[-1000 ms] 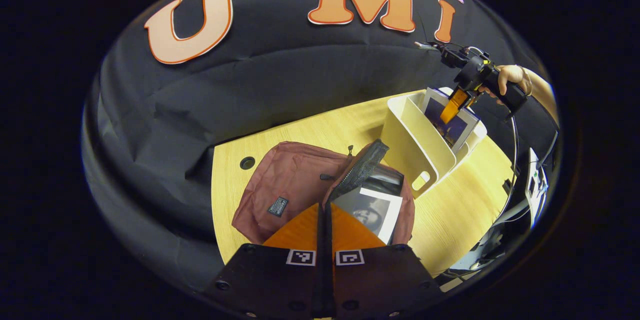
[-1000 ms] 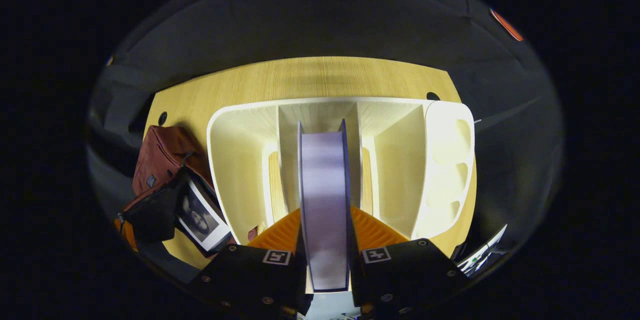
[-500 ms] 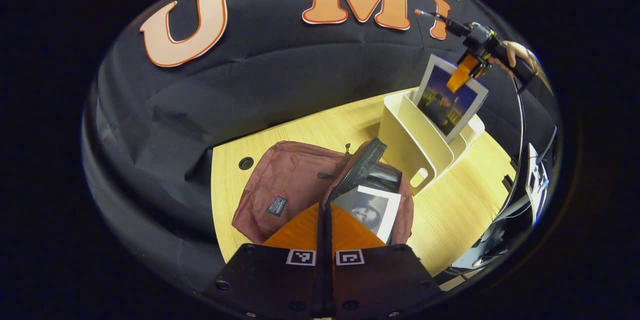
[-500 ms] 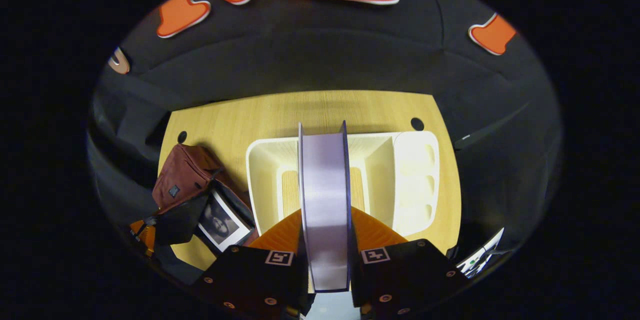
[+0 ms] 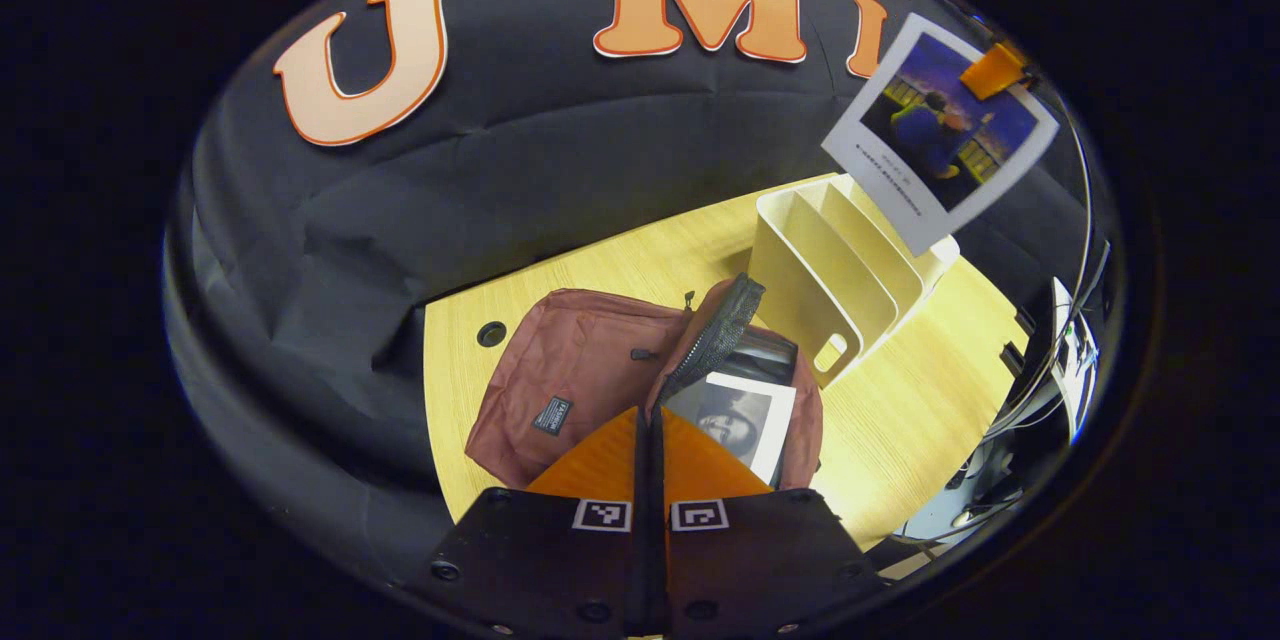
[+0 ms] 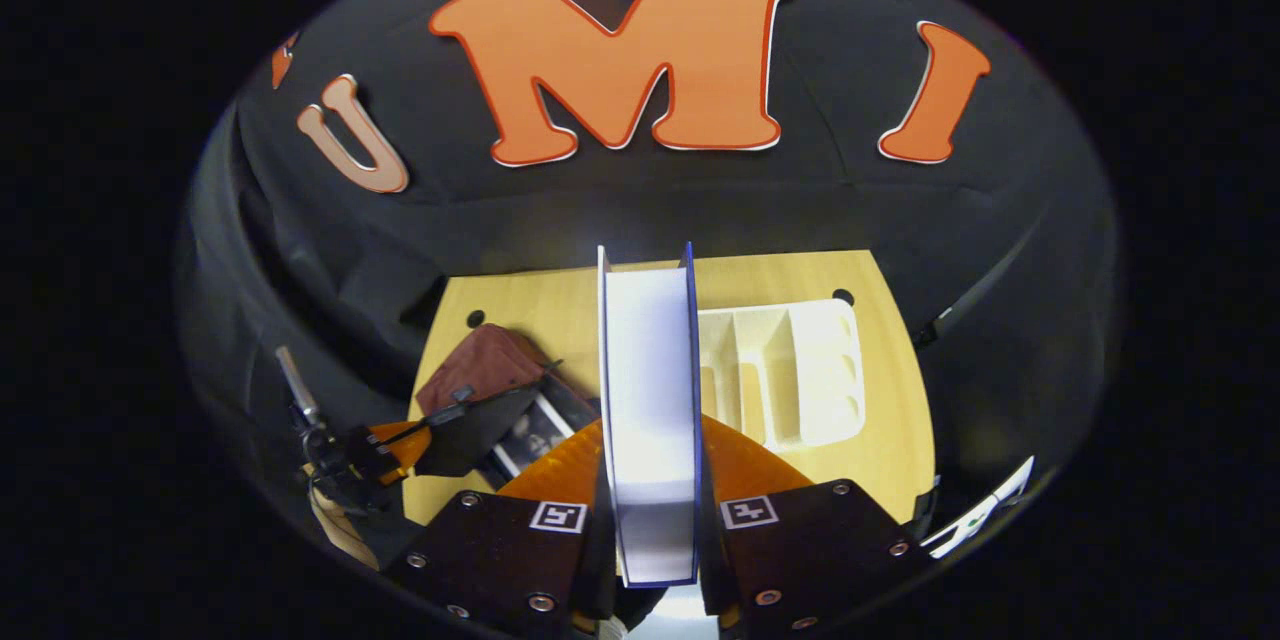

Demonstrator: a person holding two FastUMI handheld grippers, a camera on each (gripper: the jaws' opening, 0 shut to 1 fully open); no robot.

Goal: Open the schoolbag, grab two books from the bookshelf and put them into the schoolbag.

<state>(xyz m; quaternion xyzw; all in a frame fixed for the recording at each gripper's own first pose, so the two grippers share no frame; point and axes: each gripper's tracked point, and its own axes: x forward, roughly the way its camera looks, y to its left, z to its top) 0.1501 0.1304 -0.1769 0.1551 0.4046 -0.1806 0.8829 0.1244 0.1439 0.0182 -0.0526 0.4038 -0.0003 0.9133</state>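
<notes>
Right gripper [image 6: 650,480] clamps book [image 6: 648,400], cover hidden.

no legible text, schoolbag [image 5: 570,370] patch and book [image 5: 935,135] caption too small

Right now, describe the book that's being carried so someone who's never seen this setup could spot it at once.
Start at the wooden table, find the cream bookshelf beside the open maroon schoolbag, then look above the shelf. The carried book hangs in the air, pinched by the right hand-held gripper. Its cover is a dark blue picture in a white border, unlike the black-and-white book lying in the bag.
</notes>
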